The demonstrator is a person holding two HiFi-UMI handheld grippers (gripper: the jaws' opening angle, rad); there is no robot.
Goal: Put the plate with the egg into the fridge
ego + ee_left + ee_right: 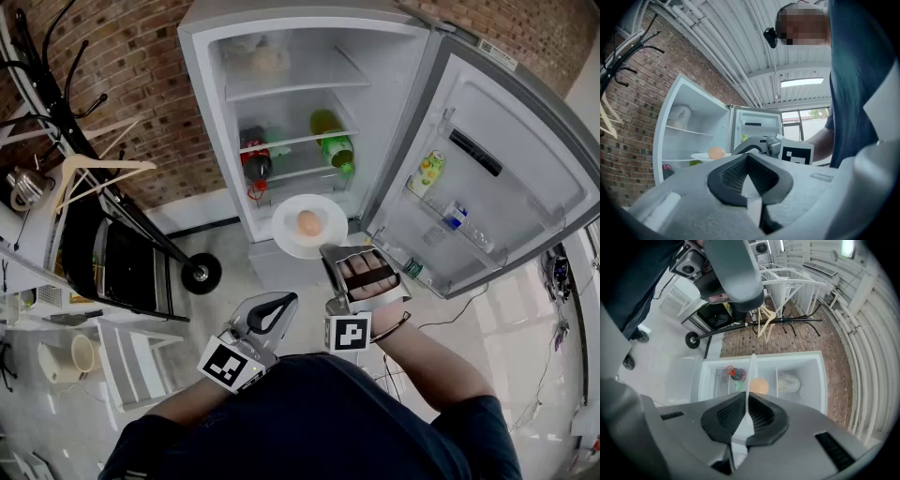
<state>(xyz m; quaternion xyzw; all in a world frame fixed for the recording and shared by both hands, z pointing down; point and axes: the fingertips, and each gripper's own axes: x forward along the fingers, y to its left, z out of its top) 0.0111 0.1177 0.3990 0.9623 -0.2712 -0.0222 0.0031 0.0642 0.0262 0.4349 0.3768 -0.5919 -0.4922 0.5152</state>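
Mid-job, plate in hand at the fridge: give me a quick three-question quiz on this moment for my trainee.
1. Fill in: the left gripper has its jaws ____, with nothing between them.
2. The right gripper clamps: A) nothing B) the rim of the plate C) the left gripper.
3. True or false: the plate is empty.

Key:
1. shut
2. B
3. false, an egg lies on it
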